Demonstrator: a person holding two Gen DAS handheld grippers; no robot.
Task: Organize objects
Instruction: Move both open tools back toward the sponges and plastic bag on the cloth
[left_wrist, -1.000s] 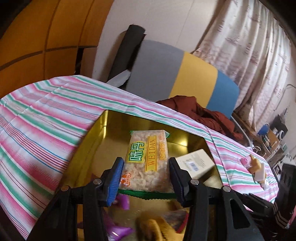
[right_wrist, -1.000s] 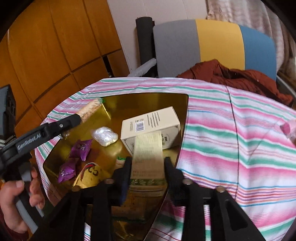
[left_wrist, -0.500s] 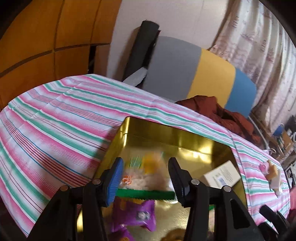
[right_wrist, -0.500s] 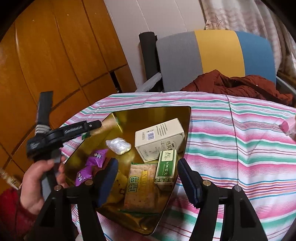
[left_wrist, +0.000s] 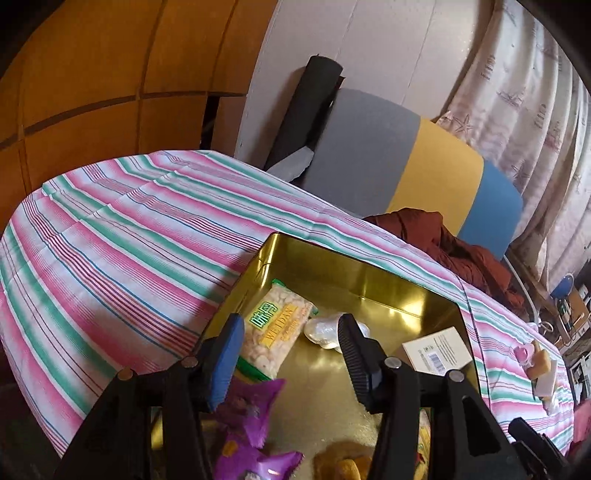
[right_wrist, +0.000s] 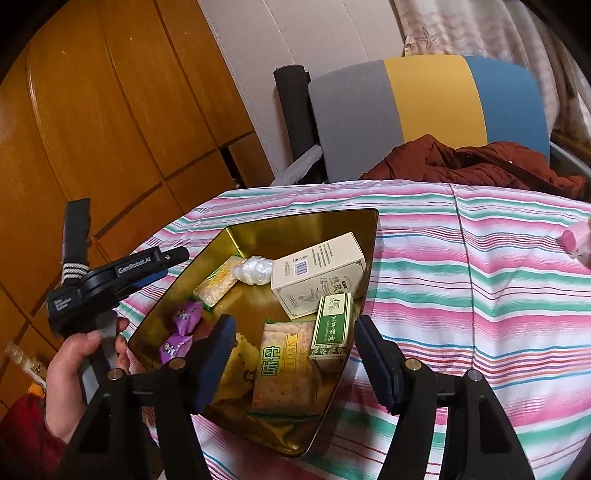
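A gold tin tray (right_wrist: 371, 236) (left_wrist: 332, 258) sits on the striped tablecloth. It holds a cracker pack (left_wrist: 275, 328) (right_wrist: 216, 282), a second cracker pack (right_wrist: 286, 369), a small green box (right_wrist: 332, 325), a cream box (right_wrist: 319, 273) (left_wrist: 437, 349), a clear wrapped lump (right_wrist: 255, 271) (left_wrist: 325, 330), purple candies (right_wrist: 177, 332) (left_wrist: 247, 406) and a yellow snack (right_wrist: 236, 358). My left gripper (left_wrist: 290, 354) is open and empty above the tray's left side; it also shows in the right wrist view (right_wrist: 162, 262). My right gripper (right_wrist: 295, 358) is open and empty above the tray's near end.
The striped tablecloth (right_wrist: 480, 295) (left_wrist: 110, 240) covers the table. Small pink and yellow items (left_wrist: 535, 363) lie at the right; a pink one shows in the right wrist view (right_wrist: 574, 242). A grey, yellow and blue chair (right_wrist: 424, 107) with a red garment (right_wrist: 472, 162) stands behind.
My left gripper let go of the cracker pack, which now lies in the tray, and pulled back. My right gripper released the small green box into the tray, opened wide and drew back.
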